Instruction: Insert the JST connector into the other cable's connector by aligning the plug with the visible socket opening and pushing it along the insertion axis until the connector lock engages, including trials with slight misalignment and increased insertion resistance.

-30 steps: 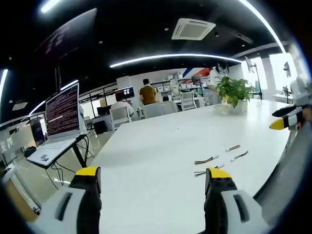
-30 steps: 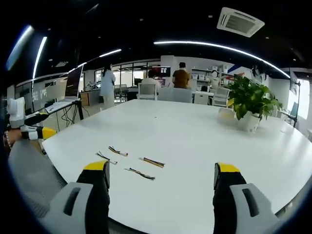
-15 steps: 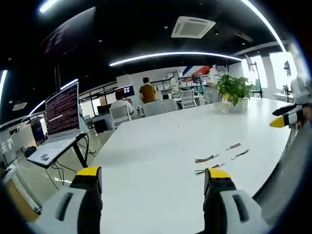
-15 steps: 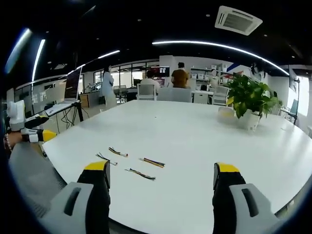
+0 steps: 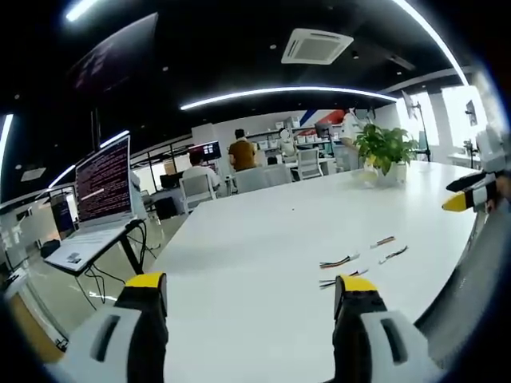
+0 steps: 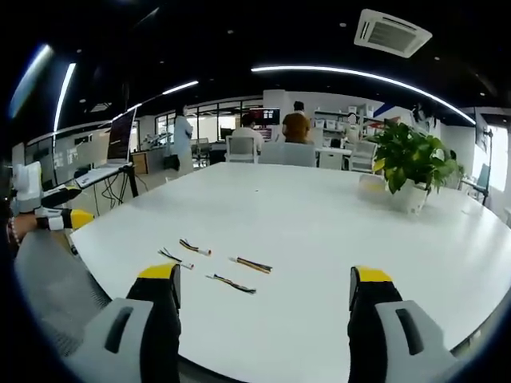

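Observation:
Several short JST cables with small white connectors lie on the white table (image 5: 263, 239): one cable (image 5: 338, 261) nearest the middle, another cable (image 5: 382, 241) beyond it, a third cable (image 5: 393, 254) to its right. In the right gripper view the same cables (image 6: 194, 246) (image 6: 252, 265) (image 6: 231, 283) lie left of centre on the table (image 6: 319, 231). My left gripper (image 5: 252, 289) is open above the near table edge, holding nothing. My right gripper (image 6: 264, 279) is open too, just short of the cables. Each gripper's yellow tip shows at the other view's edge (image 5: 465, 198) (image 6: 64, 218).
A potted plant (image 6: 411, 171) stands at the far right of the table. A laptop (image 5: 96, 199) sits on a stand to the left, with cords hanging below. Office chairs, desks and people (image 6: 297, 128) are beyond the table's far end.

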